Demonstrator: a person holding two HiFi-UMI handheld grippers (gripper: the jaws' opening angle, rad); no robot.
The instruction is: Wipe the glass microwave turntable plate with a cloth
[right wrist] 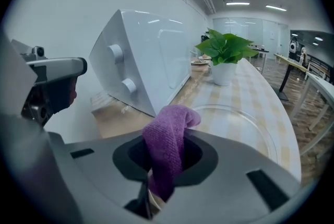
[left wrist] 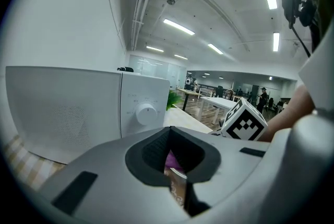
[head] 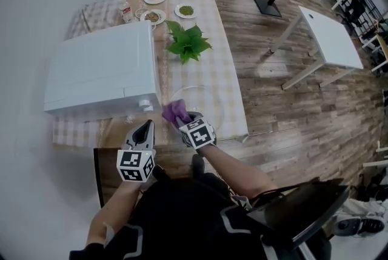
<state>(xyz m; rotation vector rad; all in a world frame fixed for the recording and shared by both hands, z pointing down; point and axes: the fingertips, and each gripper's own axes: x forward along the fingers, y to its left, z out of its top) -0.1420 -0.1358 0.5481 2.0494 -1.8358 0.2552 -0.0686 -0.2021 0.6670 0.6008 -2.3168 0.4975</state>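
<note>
The clear glass turntable plate [head: 205, 102] lies flat on the checked tablecloth near the table's front edge; in the right gripper view the plate [right wrist: 245, 129] sits just ahead of the jaws. My right gripper [head: 182, 120] is shut on a purple cloth [head: 175, 111], which hangs over the plate's near left rim. The cloth [right wrist: 167, 152] sticks up out of the closed jaws of that gripper [right wrist: 156, 191]. My left gripper [head: 145, 126] is held left of the plate, in front of the microwave, with its jaws [left wrist: 177, 189] together and nothing in them.
A white microwave [head: 100, 74] fills the table's left side, its knobs [left wrist: 146, 112] facing the left gripper. A potted green plant [head: 188, 42] stands behind the plate. Small dishes of food [head: 186, 10] and a bottle [head: 126, 10] sit at the far end.
</note>
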